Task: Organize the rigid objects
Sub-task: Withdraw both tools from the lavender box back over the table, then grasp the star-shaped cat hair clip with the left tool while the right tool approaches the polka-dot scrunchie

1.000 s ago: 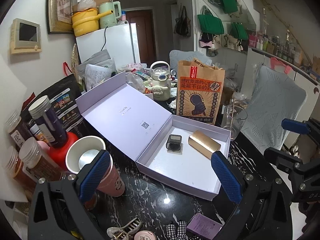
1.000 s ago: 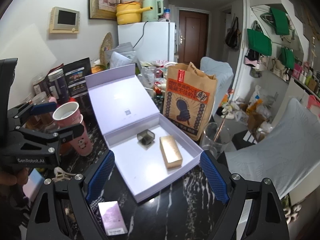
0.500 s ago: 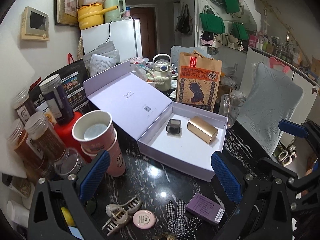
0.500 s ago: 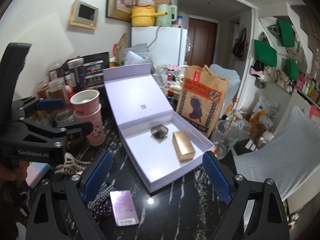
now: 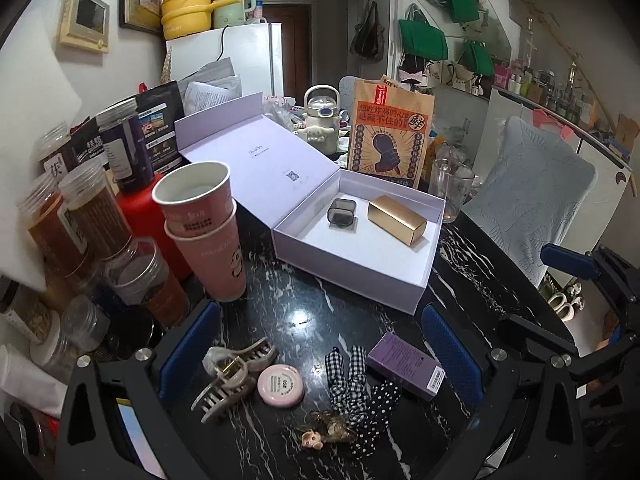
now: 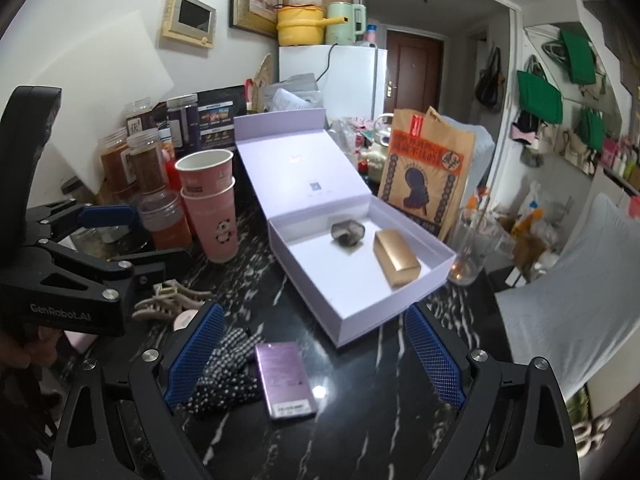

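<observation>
An open lilac box (image 5: 416,284) (image 6: 352,320) on the black marble table holds a gold box (image 5: 397,219) (image 6: 396,262) and a small dark case (image 5: 342,216) (image 6: 347,232). In front of it lie a purple box (image 5: 405,365) (image 6: 285,378), a round pink compact (image 5: 280,384) (image 6: 185,319), a beige hair clip (image 5: 232,372) (image 6: 170,298) and checked and dotted hair bows (image 5: 352,376) (image 6: 224,372). My left gripper (image 5: 320,352) is open and empty above these small items. My right gripper (image 6: 316,356) is open and empty above the purple box.
Stacked pink paper cups (image 5: 204,232) (image 6: 210,204), several jars (image 5: 92,216) and a red container stand at the left. A printed paper bag (image 5: 388,132) (image 6: 424,168) and a glass (image 5: 450,188) (image 6: 474,248) stand behind the box. A grey chair (image 5: 528,196) is right.
Both grippers have pulled back and up from the lilac box. The hair clip, compact, bows and purple box have come into view in front of it.
</observation>
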Demonstrator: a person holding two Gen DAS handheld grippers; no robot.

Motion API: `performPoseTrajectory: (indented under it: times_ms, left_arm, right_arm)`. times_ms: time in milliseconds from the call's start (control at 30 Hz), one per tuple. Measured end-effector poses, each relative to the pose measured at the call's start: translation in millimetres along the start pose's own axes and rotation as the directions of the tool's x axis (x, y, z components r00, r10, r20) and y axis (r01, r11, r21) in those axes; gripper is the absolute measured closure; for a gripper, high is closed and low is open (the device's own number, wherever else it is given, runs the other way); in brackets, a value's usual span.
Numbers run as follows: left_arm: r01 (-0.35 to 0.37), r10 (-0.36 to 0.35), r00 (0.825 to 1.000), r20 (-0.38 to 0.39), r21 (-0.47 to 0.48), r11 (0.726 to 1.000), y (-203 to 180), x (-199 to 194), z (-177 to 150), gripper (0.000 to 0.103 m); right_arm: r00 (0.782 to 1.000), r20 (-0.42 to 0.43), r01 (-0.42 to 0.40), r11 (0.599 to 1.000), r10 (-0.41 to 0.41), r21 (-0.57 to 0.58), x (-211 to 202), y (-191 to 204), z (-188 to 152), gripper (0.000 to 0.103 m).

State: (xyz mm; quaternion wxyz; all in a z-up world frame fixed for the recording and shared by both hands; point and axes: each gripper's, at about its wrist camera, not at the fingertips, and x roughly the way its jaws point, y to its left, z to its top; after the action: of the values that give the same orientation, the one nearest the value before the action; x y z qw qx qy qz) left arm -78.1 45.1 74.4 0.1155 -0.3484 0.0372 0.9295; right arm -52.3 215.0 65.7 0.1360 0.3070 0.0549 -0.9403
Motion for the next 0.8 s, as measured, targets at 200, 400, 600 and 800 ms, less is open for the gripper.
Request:
performPoseTrajectory:
  times_ms: [200,400,600,800]
  left_arm:
    - [-0.032,0.032,0.999,-0.006,-0.017,0.999,6,-3,-17,0.000]
    - [-0.047,0.046,0.999,-0.015,-0.038,0.998,14,3,-36,0.000]
    - [-0.029,0.027,0.999,-0.027,-0.062,0.998,21,11,-58,0.000]
    - [0.009,-0.012,0.999,-0.030,-0.107,0.994,25,19,-85,0.000]
  right_arm:
    - [0.999,-0.027,-0.029,0.999,0.030,0.032,6,5,-18,0.010]
    - [0.997,-0.052,-0.061,0.997,0.064,0.055,14,10,-37,0.010]
    - [0.993,-0.070,-0.093,0.992,0.099,0.086,24,13,-58,0.010]
    - [0.986,-0.112,-0.108,0.988,0.120,0.111,35,16,-73,0.010]
